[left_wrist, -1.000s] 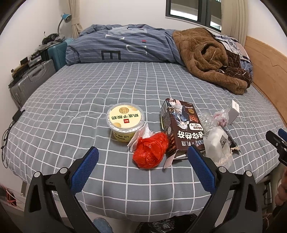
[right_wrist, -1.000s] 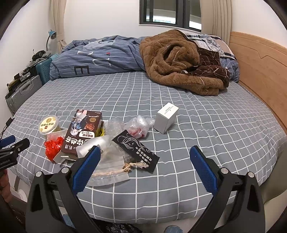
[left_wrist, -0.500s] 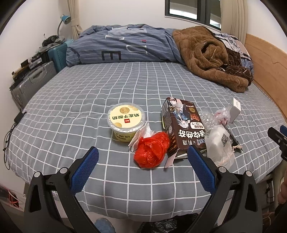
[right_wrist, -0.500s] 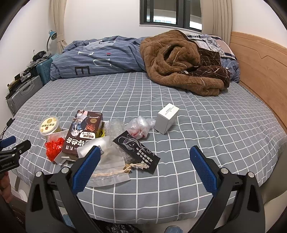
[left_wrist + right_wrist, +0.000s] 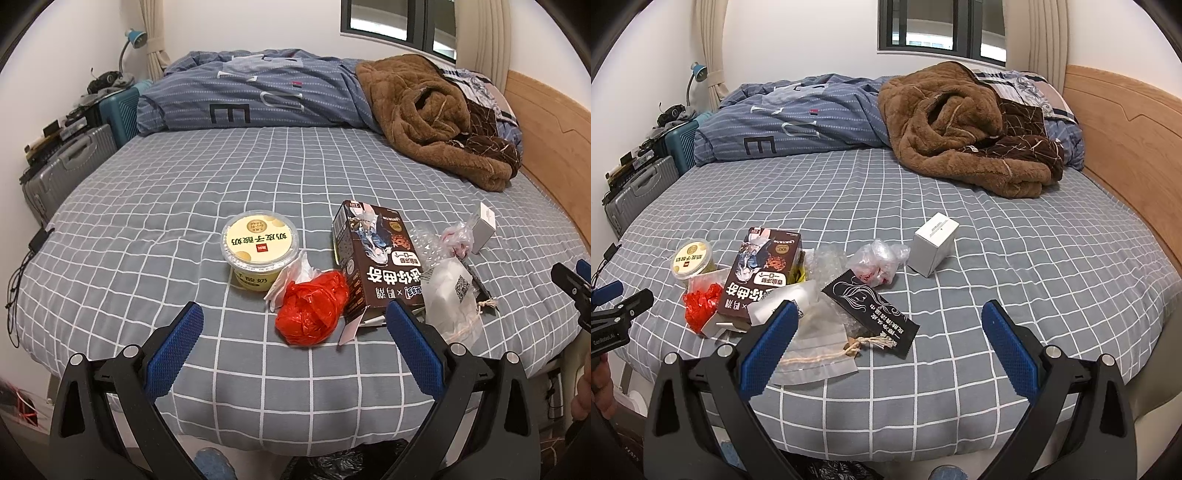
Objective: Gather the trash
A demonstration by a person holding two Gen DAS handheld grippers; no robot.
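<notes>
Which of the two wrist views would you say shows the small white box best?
The right wrist view: the small white box lies unobstructed mid-bed, two faces visible. In the left wrist view it sits small near the right edge, partly behind a crumpled clear bag.

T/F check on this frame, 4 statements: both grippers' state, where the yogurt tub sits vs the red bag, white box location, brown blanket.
1. Both the left gripper and right gripper are open and hold nothing. True.
2. The yogurt tub lies on its side. False: it stands upright, lid on, just behind the red bag.
3. The small white box sits on top of the brown carton. False: it rests on the bed sheet, apart from the carton.
4. The brown blanket is heaped near the headboard. True.
</notes>
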